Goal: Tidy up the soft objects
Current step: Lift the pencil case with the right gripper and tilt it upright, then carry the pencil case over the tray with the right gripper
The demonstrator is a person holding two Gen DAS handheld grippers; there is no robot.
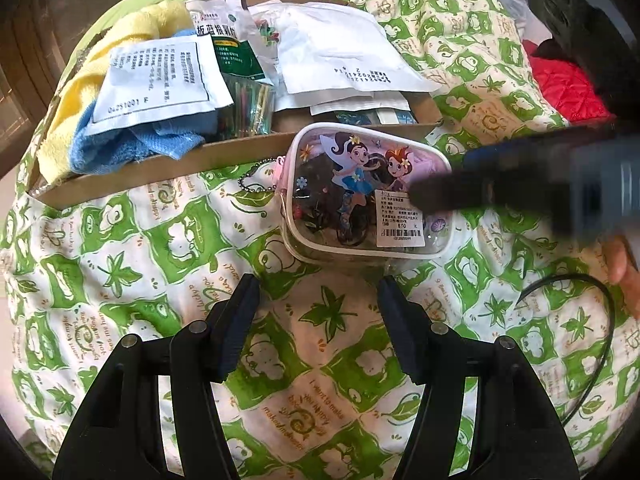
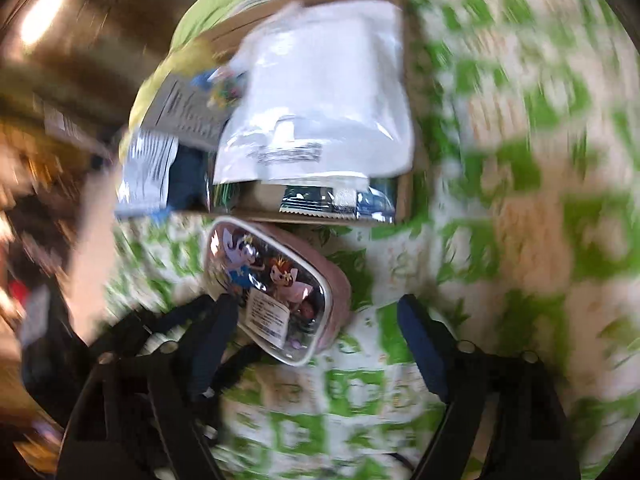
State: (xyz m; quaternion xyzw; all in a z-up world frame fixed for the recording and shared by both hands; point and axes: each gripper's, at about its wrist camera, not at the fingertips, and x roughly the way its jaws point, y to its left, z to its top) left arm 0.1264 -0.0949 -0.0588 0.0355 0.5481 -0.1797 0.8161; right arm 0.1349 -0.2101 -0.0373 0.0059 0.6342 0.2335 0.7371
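Nearest to us in the left wrist view, our left gripper point(image 1: 318, 300) hangs over the green-and-white leaf-print quilt point(image 1: 160, 248) with its jaws spread apart and nothing between them; its dark fingers point(image 1: 240, 312) sit short of the pouch and do not touch it. Just beyond those tips lies the clear fairy-print pouch point(image 1: 366, 196), white-piped, with a barcode sticker on its front and a small bead chain point(image 1: 256, 184) trailing off its left end; it rests on the quilt right against the near wall of the cardboard box point(image 1: 224, 152). Our right gripper point(image 2: 320, 312) is blurred in both views; in its own view the jaws stand wide and released, the pouch point(image 2: 276, 284) lying between the left finger and the right one, the left finger point(image 2: 216, 320) close beside the pouch's edge, though we cannot tell whether it touches. A black cable point(image 1: 600, 320) loops over the quilt toward its right edge. Farther on, the box holds a yellow towel point(image 1: 120, 52) and a blue cloth point(image 1: 132, 144) at its left end, printed white packets point(image 1: 156, 80) on top, a green-labelled packet point(image 1: 232, 48) in the middle, and a large white packet point(image 1: 336, 52) at its right end. Beyond the quilt's far right corner sits something red and quilted point(image 1: 568, 88).
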